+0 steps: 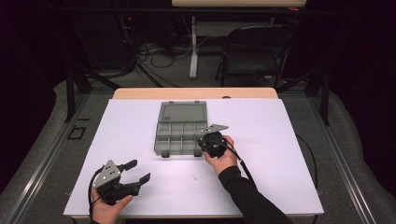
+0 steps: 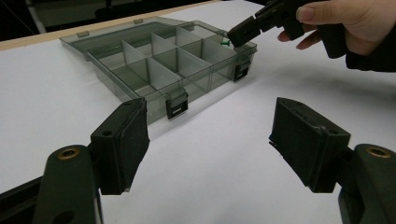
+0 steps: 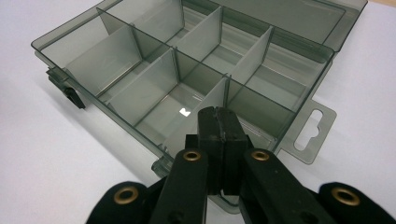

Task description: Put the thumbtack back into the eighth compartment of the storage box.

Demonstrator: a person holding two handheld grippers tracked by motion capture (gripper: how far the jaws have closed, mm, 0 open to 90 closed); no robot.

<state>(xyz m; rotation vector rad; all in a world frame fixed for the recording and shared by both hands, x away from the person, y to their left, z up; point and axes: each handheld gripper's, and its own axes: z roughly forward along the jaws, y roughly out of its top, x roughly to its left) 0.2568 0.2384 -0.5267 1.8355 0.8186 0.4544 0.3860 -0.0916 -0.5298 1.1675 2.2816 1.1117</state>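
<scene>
A smoky transparent organiser box (image 1: 164, 140) lies open at the table's middle, its lid (image 1: 182, 112) folded back flat. Dividers split it into several compartments (image 3: 154, 88). My right gripper (image 1: 202, 133) hovers over the box's near right corner with its jaws shut and pads pressed together (image 3: 217, 119). In the left gripper view a small green thing (image 2: 225, 43) sits in that corner compartment right by the right gripper (image 2: 240, 32); I cannot tell whether they touch. My left gripper (image 1: 140, 171) rests low at the front left, open wide with nothing between the pads (image 2: 210, 135).
White sheet (image 1: 280, 154) covers the table, with bare room on both sides of the box. Two black latches (image 2: 176, 106) hang on the box's front wall. A cable (image 1: 243, 165) trails from the right gripper. A folding chair (image 1: 254, 51) stands beyond the table.
</scene>
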